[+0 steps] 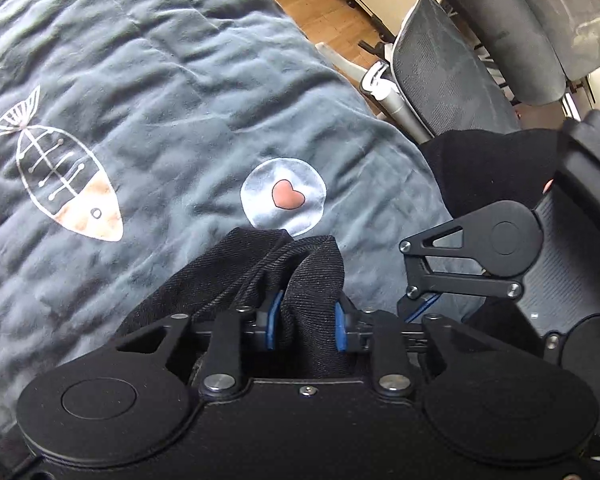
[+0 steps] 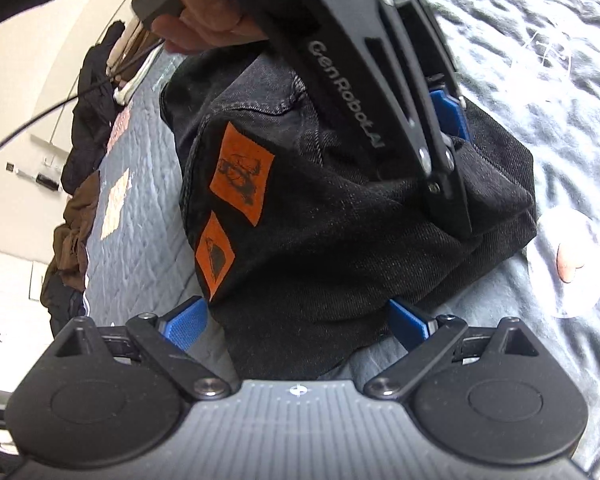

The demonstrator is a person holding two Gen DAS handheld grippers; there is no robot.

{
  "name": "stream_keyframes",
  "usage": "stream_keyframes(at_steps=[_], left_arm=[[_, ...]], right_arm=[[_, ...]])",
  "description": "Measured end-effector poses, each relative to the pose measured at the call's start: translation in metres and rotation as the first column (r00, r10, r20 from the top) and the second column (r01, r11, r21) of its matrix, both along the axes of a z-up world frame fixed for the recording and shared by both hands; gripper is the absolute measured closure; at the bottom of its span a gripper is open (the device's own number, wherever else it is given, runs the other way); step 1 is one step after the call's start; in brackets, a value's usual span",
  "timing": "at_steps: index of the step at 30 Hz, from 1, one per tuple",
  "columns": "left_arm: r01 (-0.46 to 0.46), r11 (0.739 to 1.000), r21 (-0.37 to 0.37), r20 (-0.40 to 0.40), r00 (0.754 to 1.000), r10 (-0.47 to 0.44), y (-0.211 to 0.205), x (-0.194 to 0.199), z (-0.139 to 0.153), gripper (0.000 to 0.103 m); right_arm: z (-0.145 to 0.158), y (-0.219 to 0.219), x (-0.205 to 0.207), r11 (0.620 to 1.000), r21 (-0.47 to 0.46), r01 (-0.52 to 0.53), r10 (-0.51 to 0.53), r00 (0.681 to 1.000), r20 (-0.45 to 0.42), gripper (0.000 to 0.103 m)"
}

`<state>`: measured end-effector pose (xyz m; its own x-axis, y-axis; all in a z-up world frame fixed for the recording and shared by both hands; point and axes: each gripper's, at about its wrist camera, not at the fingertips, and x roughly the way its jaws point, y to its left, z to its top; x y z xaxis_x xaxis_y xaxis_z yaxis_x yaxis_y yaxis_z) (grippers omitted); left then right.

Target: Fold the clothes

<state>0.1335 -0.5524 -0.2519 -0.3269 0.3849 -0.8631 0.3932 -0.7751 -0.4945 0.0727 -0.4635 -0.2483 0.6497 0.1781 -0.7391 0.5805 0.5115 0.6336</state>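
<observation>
meanwhile the left gripper (image 1: pixel 306 326) pinches a fold of the black jeans (image 2: pixel 340 216) on the grey quilt (image 1: pixel 160 80); the right gripper (image 2: pixel 296 324) hangs spread wide, holding nothing.

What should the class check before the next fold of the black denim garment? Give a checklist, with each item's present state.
1. Left claw shut on the black denim garment: ok.
2. Right claw open, straddling the garment's near edge: ok.
3. Garment resting on the grey quilt: ok.
4. Orange patches facing up: ok.
5. Layers aligned underneath: cannot tell.
</observation>
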Motion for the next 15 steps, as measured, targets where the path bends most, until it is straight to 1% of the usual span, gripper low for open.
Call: stream_keyframes(at_steps=[2,4,10,12,15], left_arm=[[-0.055,0.998,0.003,-0.003,0.998,0.056,-0.001,0.008,0.007,0.082],[-0.131,0.991,0.016,-0.010,0.991,0.131,-0.005,0.016,0.013,0.083],[-0.286,0.958,0.030,-0.054,0.956,0.287,-0.012,0.043,0.037,0.086],[-0.331,0.943,0.039,-0.070,0.940,0.333,-0.014,0.050,0.044,0.086],[-0.424,0.903,0.071,-0.096,0.898,0.429,-0.016,0.064,0.051,0.087]], right_arm=[[-0.004,0.001,0.001,1.000,0.006,0.012,-0.012,1.000,-0.002,0.006],[-0.008,0.003,0.005,1.000,0.010,0.011,-0.011,1.000,-0.008,0.005],[-0.015,0.015,0.019,1.000,0.019,-0.022,0.022,1.000,-0.001,0.005],[-0.015,0.018,0.023,0.999,0.016,-0.029,0.029,1.000,0.004,0.005],[-0.019,0.018,0.027,1.000,0.009,-0.013,0.013,1.000,0.002,0.006]])
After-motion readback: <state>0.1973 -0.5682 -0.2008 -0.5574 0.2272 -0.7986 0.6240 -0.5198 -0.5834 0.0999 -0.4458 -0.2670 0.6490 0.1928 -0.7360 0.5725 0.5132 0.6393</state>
